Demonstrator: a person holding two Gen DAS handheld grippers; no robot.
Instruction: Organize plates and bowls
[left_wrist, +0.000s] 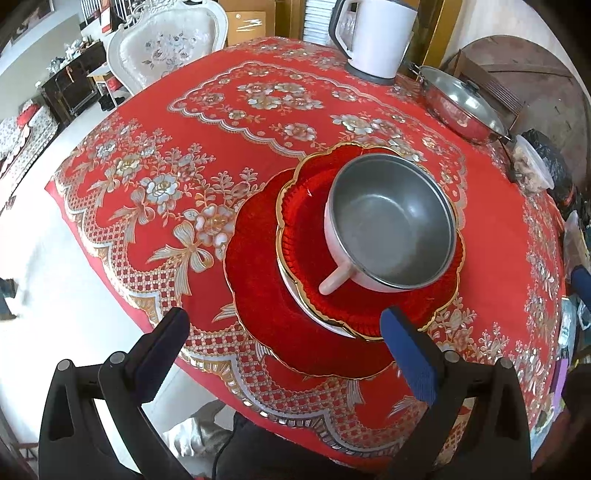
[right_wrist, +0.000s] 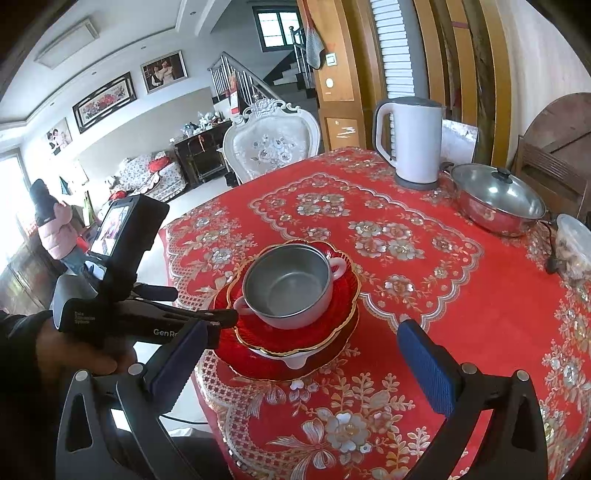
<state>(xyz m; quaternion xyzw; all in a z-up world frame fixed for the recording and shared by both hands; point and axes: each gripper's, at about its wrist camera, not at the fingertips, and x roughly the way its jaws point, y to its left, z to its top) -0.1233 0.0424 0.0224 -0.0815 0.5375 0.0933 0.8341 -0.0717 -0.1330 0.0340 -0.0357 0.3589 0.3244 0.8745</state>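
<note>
Left wrist view first: the left gripper (left_wrist: 284, 328) sits at the bottom of the frame with its jaws spread wide and nothing between them, hovering over the near table edge. Just right of center is the stack: a big red plate (left_wrist: 258, 295) on the tablecloth (left_wrist: 221, 122), a smaller red gold-rimmed plate (left_wrist: 306, 221) on top of it with something white peeking out underneath, and a metal bowl (left_wrist: 388, 225) with a white handle sitting upright in that. Upper right has a white kettle (left_wrist: 373, 37), then a lidded steel pot (left_wrist: 461, 107). Right wrist view: far left, a hand (right_wrist: 74, 350) holds the other gripper's handle, the stack sits mid-frame, and the right gripper (right_wrist: 306, 350) at the bottom is also wide open, holding nothing, just short of the plates.
</note>
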